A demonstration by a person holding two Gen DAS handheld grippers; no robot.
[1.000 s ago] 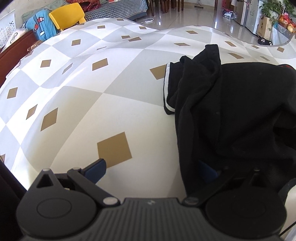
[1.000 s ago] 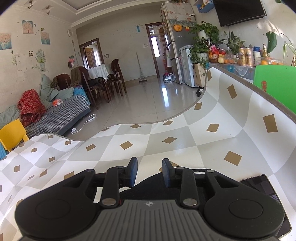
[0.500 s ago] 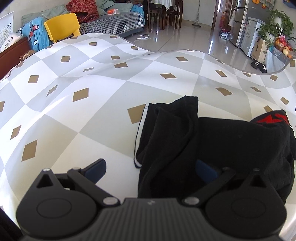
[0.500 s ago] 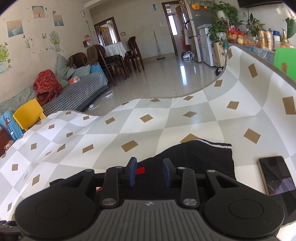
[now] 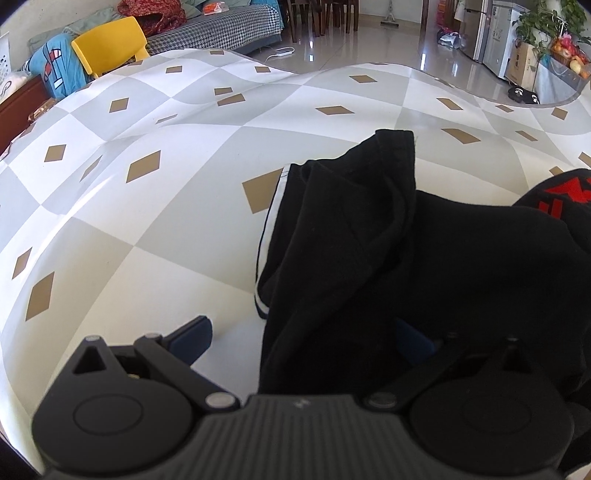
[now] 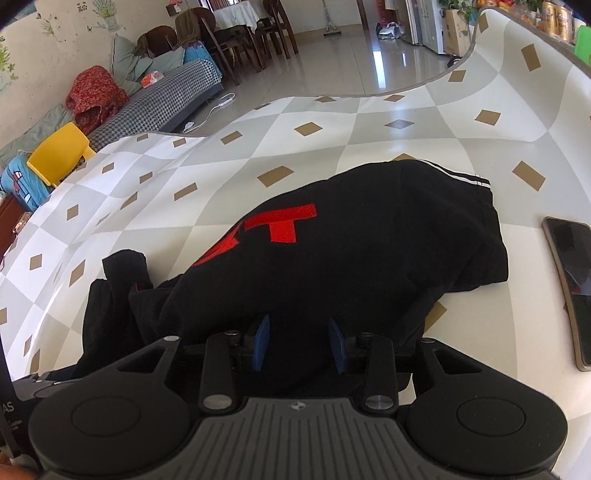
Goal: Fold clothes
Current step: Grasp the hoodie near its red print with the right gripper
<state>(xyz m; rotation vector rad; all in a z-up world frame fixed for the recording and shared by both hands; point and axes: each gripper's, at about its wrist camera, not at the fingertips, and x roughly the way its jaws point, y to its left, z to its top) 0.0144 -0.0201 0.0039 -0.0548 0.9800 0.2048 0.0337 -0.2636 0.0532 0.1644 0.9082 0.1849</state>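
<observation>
Right tool lower over garment

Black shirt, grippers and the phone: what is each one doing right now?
Black shirt: crumpled in a heap on the table, red print showing, not neatly folded.
Left gripper: open wide, holding nothing, one finger over the shirt.
Right gripper: partly open above the shirt, not gripping.
Phone: flat beside the shirt, screen dark.

This is a home's living and dining room: a houndstooth-covered sofa at upper left, dark wooden dining chairs around a cloth-draped table, a yellow child's chair, a refrigerator beside potted plants, and a glossy tiled floor.
</observation>
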